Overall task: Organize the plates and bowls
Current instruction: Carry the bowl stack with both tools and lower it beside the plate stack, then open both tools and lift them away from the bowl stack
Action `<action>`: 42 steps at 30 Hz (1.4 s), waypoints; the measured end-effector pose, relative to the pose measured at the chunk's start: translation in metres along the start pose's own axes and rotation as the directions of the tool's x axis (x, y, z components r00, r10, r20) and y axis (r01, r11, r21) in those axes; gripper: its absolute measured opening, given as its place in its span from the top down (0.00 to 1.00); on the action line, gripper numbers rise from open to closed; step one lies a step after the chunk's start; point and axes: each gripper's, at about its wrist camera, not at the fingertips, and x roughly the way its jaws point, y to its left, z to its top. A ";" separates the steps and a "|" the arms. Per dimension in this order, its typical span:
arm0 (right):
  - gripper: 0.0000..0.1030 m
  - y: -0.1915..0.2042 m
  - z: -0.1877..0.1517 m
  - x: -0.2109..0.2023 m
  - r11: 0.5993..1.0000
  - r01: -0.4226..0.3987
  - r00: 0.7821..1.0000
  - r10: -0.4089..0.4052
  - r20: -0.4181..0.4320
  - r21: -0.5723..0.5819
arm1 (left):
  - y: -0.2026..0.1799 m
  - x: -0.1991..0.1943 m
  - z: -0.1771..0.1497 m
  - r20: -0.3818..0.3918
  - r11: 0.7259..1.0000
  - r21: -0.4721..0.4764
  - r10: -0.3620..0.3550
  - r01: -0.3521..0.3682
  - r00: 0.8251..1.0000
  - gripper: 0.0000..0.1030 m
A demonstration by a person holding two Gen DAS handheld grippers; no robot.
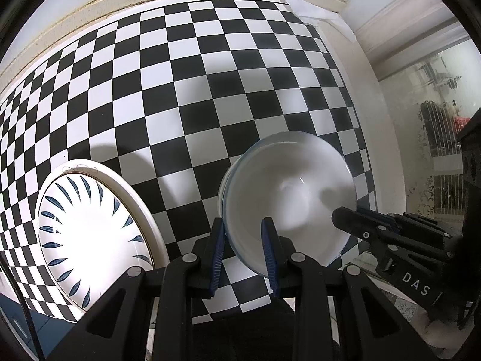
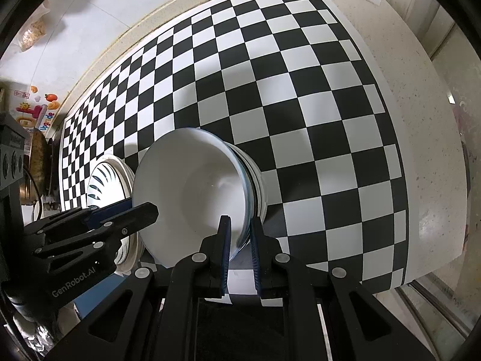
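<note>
A white bowl (image 1: 288,192) (image 2: 195,192) with a bluish rim is held between both grippers above the checkered tabletop. My left gripper (image 1: 245,252) straddles its left rim with blue-padded fingers, and it shows in the right wrist view (image 2: 141,210). My right gripper (image 2: 240,249) straddles its right rim, and it shows in the left wrist view (image 1: 348,219). In the right wrist view more bowls (image 2: 258,183) appear nested under it. A white plate with blue leaf marks (image 1: 90,234) (image 2: 102,177) lies to the left on a larger white plate.
The black-and-white checkered cloth (image 1: 210,90) covers a pale counter (image 2: 421,150) whose right edge drops off. A wall runs along the far side. A folded white paper (image 1: 312,9) lies at the far corner. A pan and fridge magnets (image 2: 33,111) are at the left.
</note>
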 end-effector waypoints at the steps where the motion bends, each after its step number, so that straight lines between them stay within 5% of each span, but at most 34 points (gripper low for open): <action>1: 0.83 0.000 0.000 0.001 1.000 -0.003 1.000 0.003 -0.001 0.003 | 0.000 0.000 0.000 0.001 1.000 0.000 0.000 0.000 1.000 0.78; 15: 0.83 0.013 -0.021 -0.035 1.000 0.011 0.997 -0.009 0.079 -0.026 | 0.002 -0.060 -0.027 0.111 0.999 0.028 0.033 -0.036 0.993 0.78; 17: 0.75 0.021 -0.031 -0.050 0.999 0.018 0.995 -0.014 0.102 -0.043 | 0.004 -0.078 -0.038 0.147 0.999 0.025 0.042 -0.046 0.988 0.78; 19: 0.52 0.031 -0.042 -0.068 0.998 0.024 0.991 -0.015 0.135 -0.061 | 0.006 -0.092 -0.047 0.176 0.998 0.023 0.055 -0.060 0.983 0.76; 22: 0.31 0.046 -0.060 -0.095 0.996 0.028 0.981 -0.010 0.191 -0.089 | 0.010 -0.113 -0.064 0.224 0.995 0.023 0.086 -0.094 0.971 0.73; 24: 0.25 0.056 -0.072 -0.113 0.993 0.046 0.973 -0.020 0.230 -0.107 | 0.012 -0.127 -0.077 0.277 0.992 0.003 0.119 -0.125 0.954 0.69; 38: 0.13 0.101 -0.135 -0.170 0.977 0.127 0.936 -0.061 0.345 -0.169 | 0.015 -0.187 -0.136 0.383 0.989 -0.024 0.145 -0.147 0.912 0.64; 39: 0.13 0.103 -0.136 -0.172 0.977 0.127 0.935 -0.060 0.350 -0.172 | 0.015 -0.191 -0.140 0.390 0.989 -0.024 0.145 -0.148 0.910 0.59; 42: 0.13 0.109 -0.144 -0.180 0.974 0.143 0.925 -0.069 0.373 -0.177 | 0.015 -0.198 -0.147 0.411 0.990 -0.025 0.138 -0.140 0.901 0.24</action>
